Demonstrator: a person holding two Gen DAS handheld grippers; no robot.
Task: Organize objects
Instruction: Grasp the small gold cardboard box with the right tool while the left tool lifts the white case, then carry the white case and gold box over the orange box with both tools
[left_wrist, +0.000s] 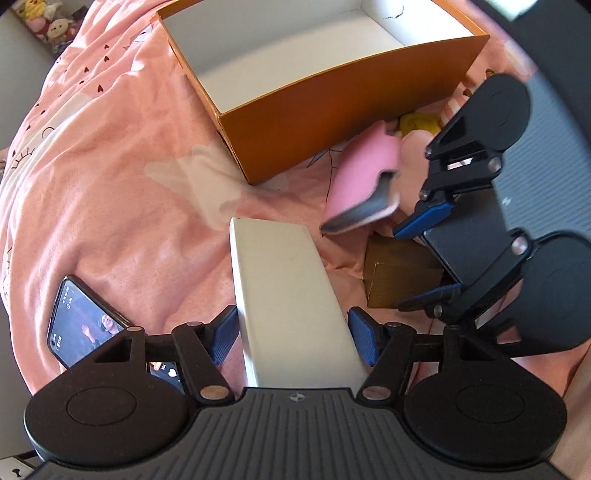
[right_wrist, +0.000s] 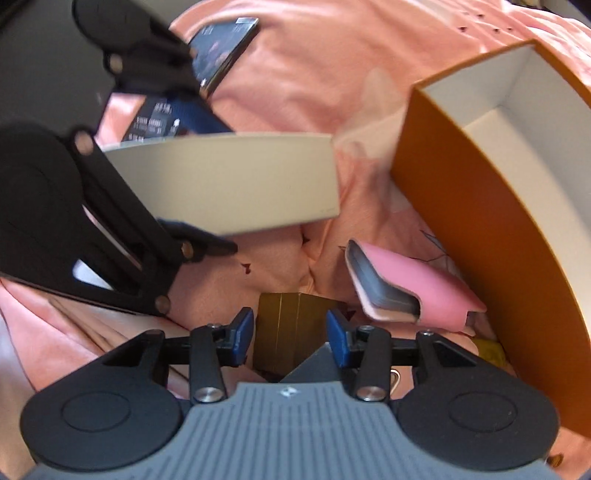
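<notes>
My left gripper (left_wrist: 293, 338) is shut on a long white box (left_wrist: 284, 295) and holds it above the pink bedsheet; the box also shows in the right wrist view (right_wrist: 229, 184). My right gripper (right_wrist: 290, 336) has its blue pads on both sides of a small gold box (right_wrist: 290, 325), which also shows in the left wrist view (left_wrist: 399, 275). The pads look close to it, but contact is unclear. An open orange box (left_wrist: 332, 110) with a white inside stands beyond. A pink case (right_wrist: 413, 291) leans by the orange box (right_wrist: 480, 206).
A phone (left_wrist: 83, 325) with a lit screen lies on the pink bedsheet (left_wrist: 129, 184) at the left. A yellow item (left_wrist: 419, 123) lies beside the orange box. Plush toys (left_wrist: 48, 18) sit at the far left corner.
</notes>
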